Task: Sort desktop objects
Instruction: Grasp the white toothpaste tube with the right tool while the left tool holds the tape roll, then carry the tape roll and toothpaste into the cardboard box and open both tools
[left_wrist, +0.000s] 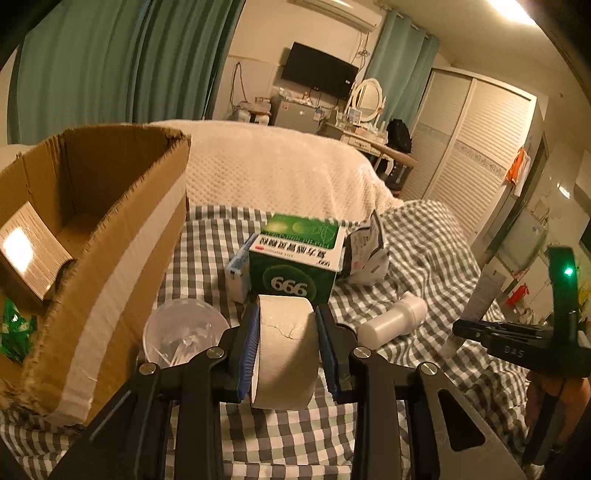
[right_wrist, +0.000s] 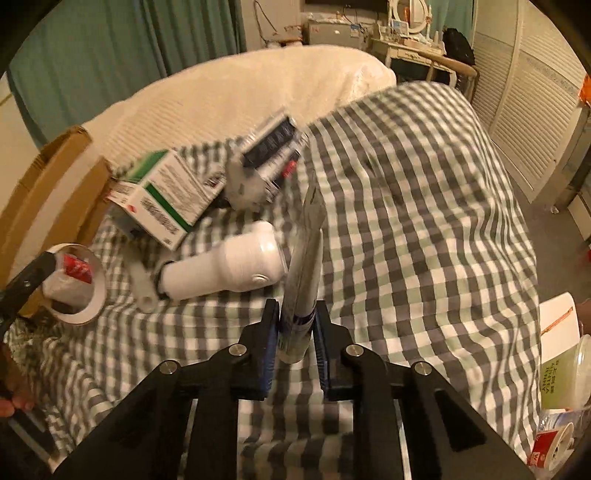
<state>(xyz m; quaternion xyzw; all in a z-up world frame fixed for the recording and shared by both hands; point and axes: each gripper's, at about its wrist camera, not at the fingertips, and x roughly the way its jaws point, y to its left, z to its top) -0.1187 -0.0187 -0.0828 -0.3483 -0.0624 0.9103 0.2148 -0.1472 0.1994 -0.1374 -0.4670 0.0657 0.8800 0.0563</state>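
While the left gripper (left_wrist: 286, 347) clamps a smooth paper tape roll (left_wrist: 286, 350) beside the corrugated cardboard box (left_wrist: 110, 236), the right gripper (right_wrist: 294, 332) pinches a slim grey tube (right_wrist: 304, 266) farther away, above checked cloth (right_wrist: 424, 221).

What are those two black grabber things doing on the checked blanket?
A person is tidying up. The left gripper is clamped on a wide roll of beige tape, beside the open brown cardboard box. The right gripper is pinching a slim grey tube. A green-and-white medicine box and a white plastic bottle lie on the bed.
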